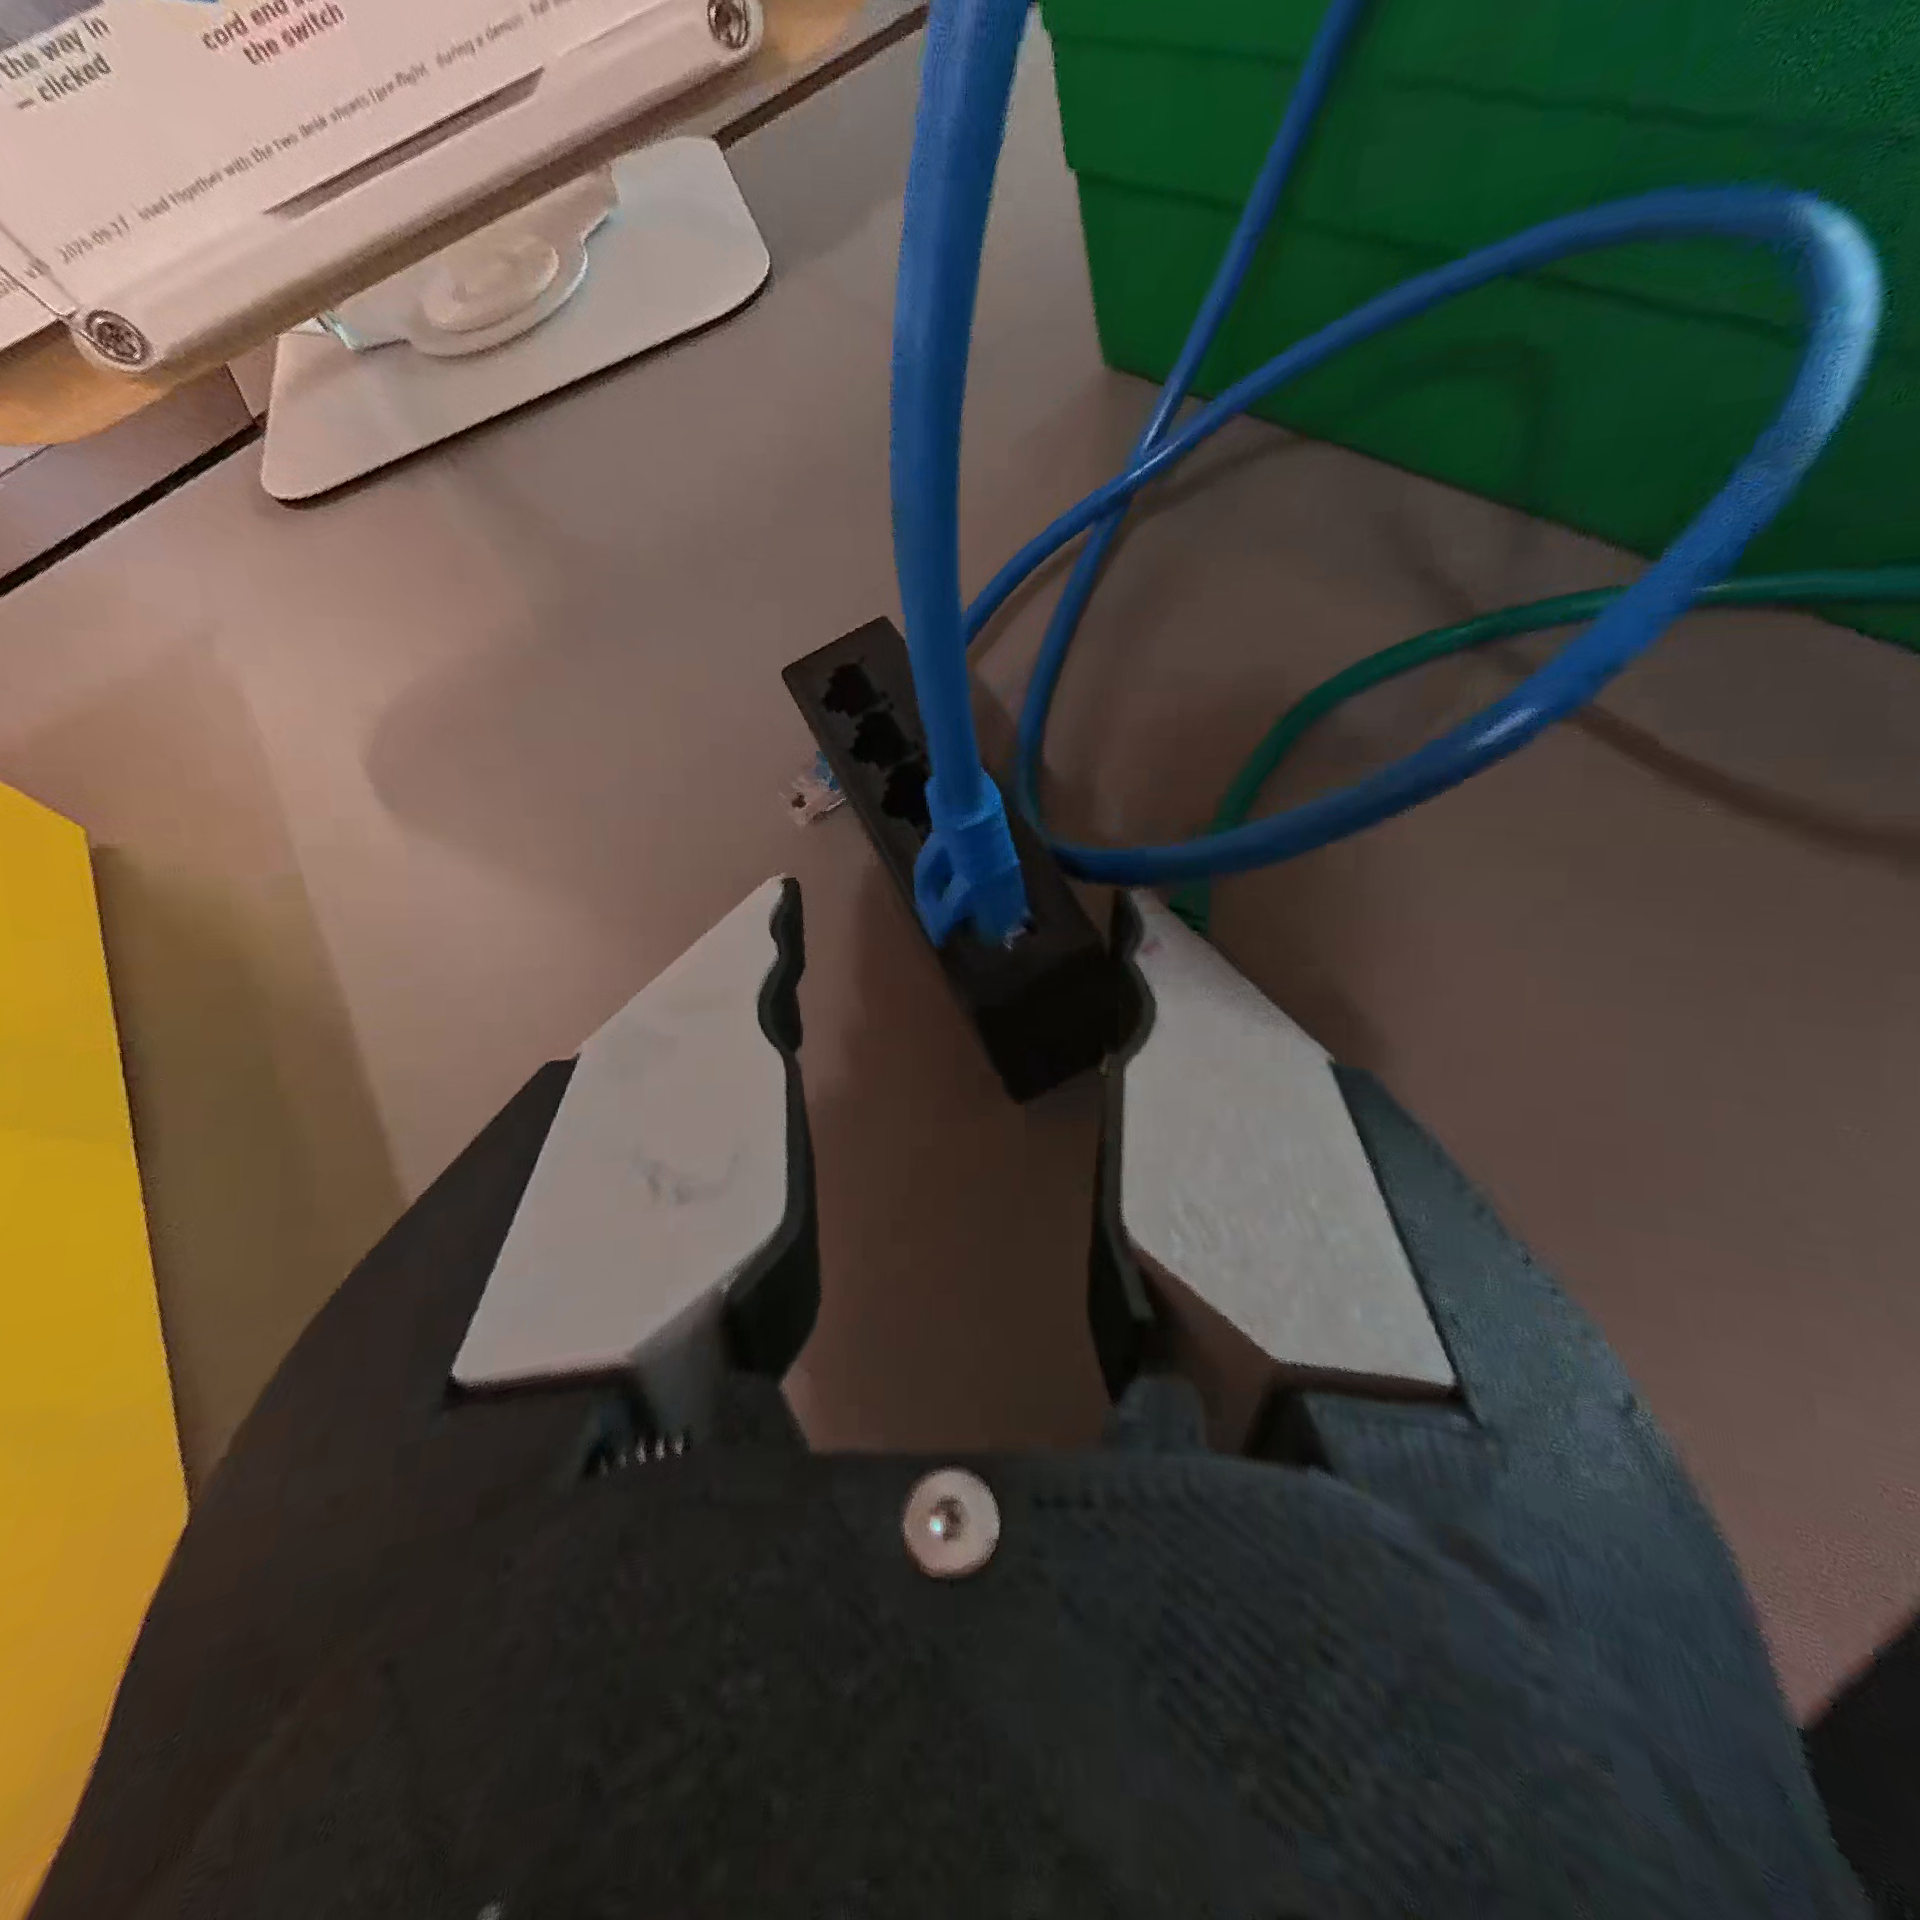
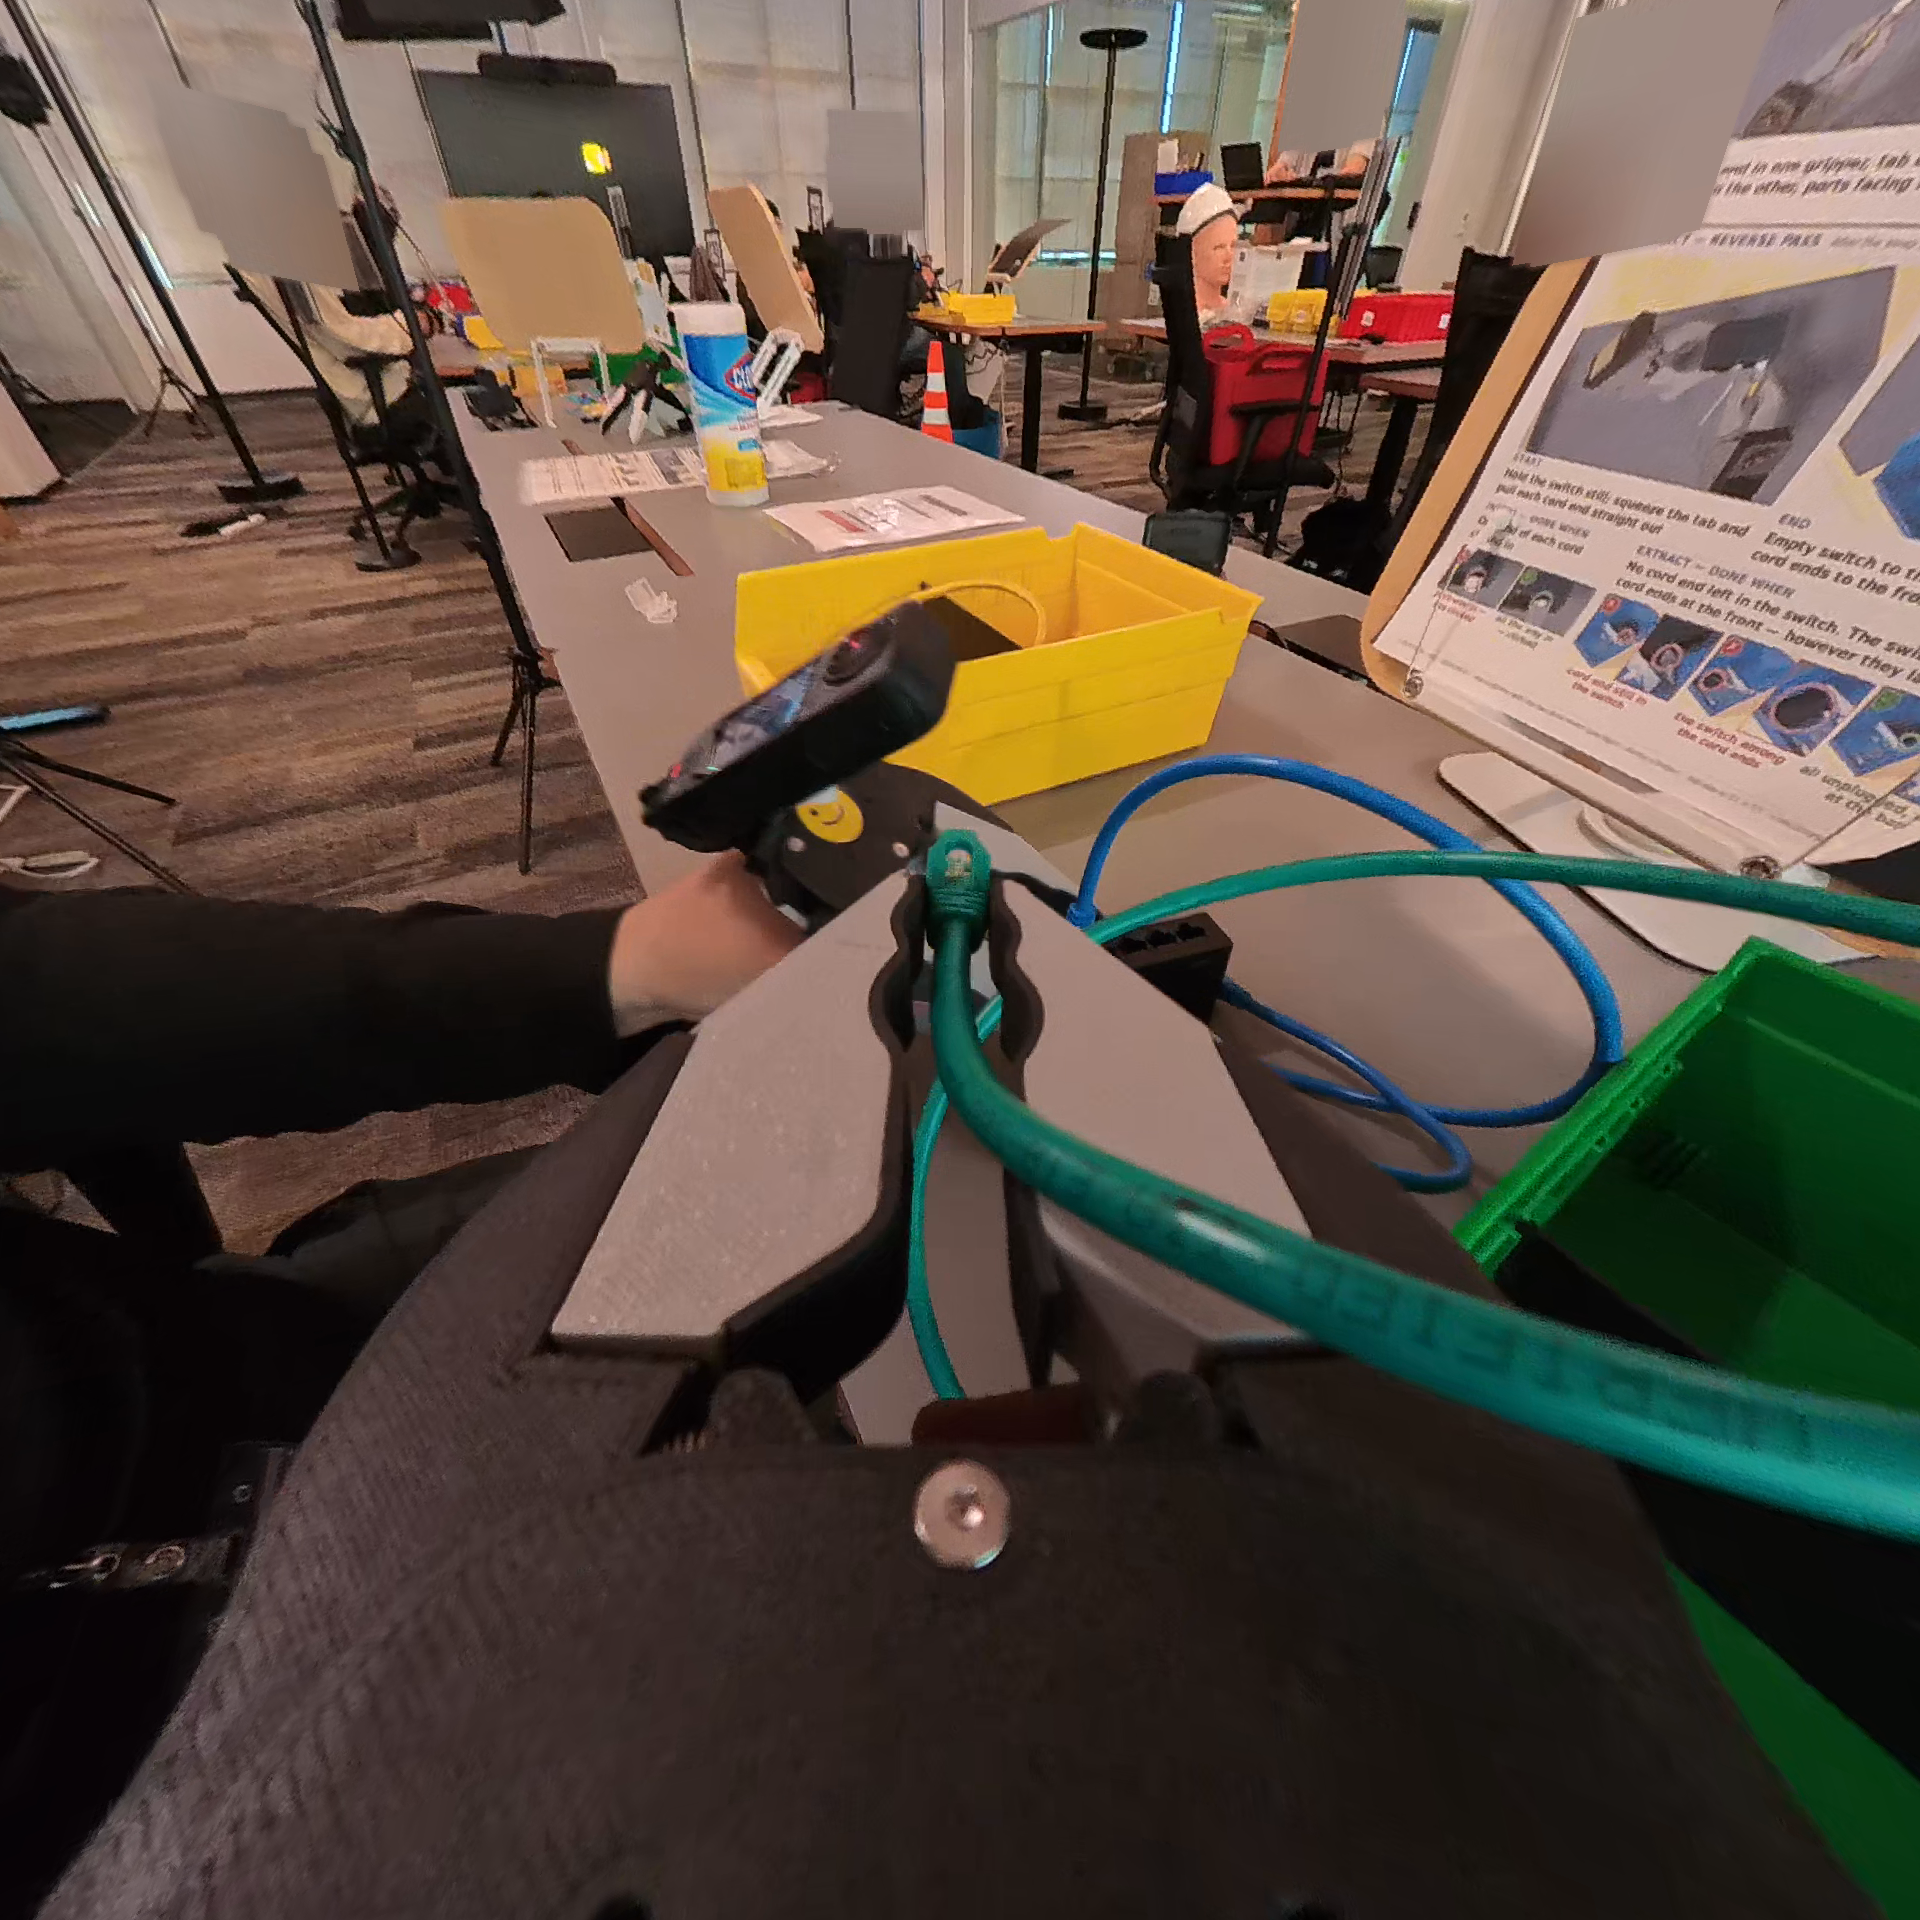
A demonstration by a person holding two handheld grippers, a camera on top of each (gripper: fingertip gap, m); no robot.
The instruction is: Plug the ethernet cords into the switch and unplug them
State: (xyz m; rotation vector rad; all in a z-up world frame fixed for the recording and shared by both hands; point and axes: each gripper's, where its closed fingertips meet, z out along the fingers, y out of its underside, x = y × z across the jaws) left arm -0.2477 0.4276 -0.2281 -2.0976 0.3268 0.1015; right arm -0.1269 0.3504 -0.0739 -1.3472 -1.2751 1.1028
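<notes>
This is an open-plan office used as a data-collection lab. Everything ranges around a long grey table: on it stand a yellow bin, a tub of wipes, printed sheets and, at its right edge, an instruction board on a white stand. Left of the table, black tripods rise from a wood-look floor. Beyond its far end hang a dark wall screen and glass partitions, with more desks, office chairs, red crates and a mannequin head.
</notes>
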